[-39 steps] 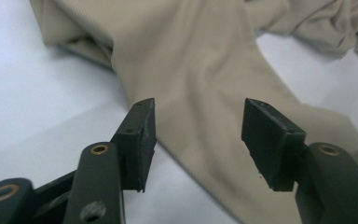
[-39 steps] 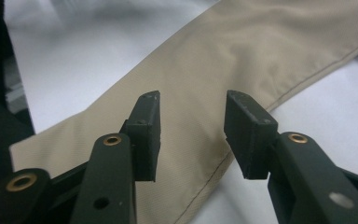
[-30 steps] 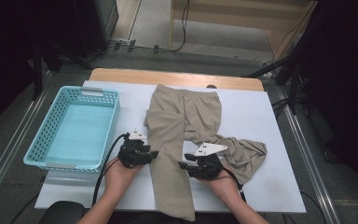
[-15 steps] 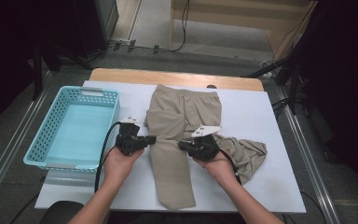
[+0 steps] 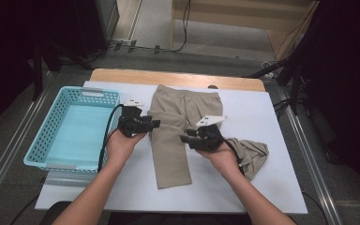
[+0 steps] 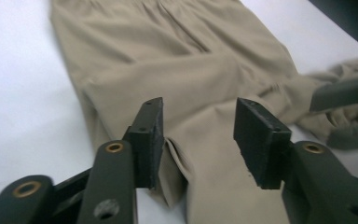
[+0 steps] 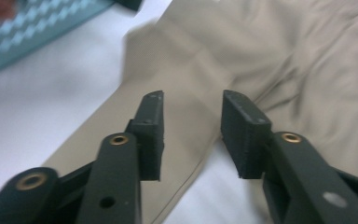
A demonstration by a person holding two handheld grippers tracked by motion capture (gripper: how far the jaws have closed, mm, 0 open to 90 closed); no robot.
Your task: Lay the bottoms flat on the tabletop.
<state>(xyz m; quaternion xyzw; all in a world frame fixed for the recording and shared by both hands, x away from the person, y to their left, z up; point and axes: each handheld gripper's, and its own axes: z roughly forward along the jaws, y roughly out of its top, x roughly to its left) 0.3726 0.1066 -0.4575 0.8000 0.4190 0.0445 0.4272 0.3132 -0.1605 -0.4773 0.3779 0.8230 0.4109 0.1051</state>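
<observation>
Setting: On a white table (image 5: 272,117), a pair of khaki trousers (image 5: 178,117) lies flat between two hand-held claws, a turquoise basket (image 5: 70,136) off to the left claw's outer side.

Left gripper (image 5: 151,124): jaws apart and just opened, nothing clamped; in the left gripper view (image 6: 198,135) the cloth lies under and ahead of the tips, untouched by the pads.

Right gripper (image 5: 185,138): jaws likewise apart and just opened, empty; in the right gripper view (image 7: 192,133) the straight leg's edge runs beneath and between the tips.

Trousers: waistband at the far side of both claws, the straight leg (image 5: 171,157) running back toward the person between the two hands; its long axis lies roughly across each claw's line of reach.

Other leg: bunched in a heap (image 5: 251,157) behind and outside the right claw, close to the right hand (image 5: 222,157).

Key relation: each claw faces inward at one side edge of the straight leg, the left at its left edge, the right at its right edge near the crotch.

Nearer hand: the right, judged best placed for the crumpled leg; the left hand (image 5: 122,143) sits well apart from it.

Likely step: regrasping to straighten or fold the garment.
</observation>
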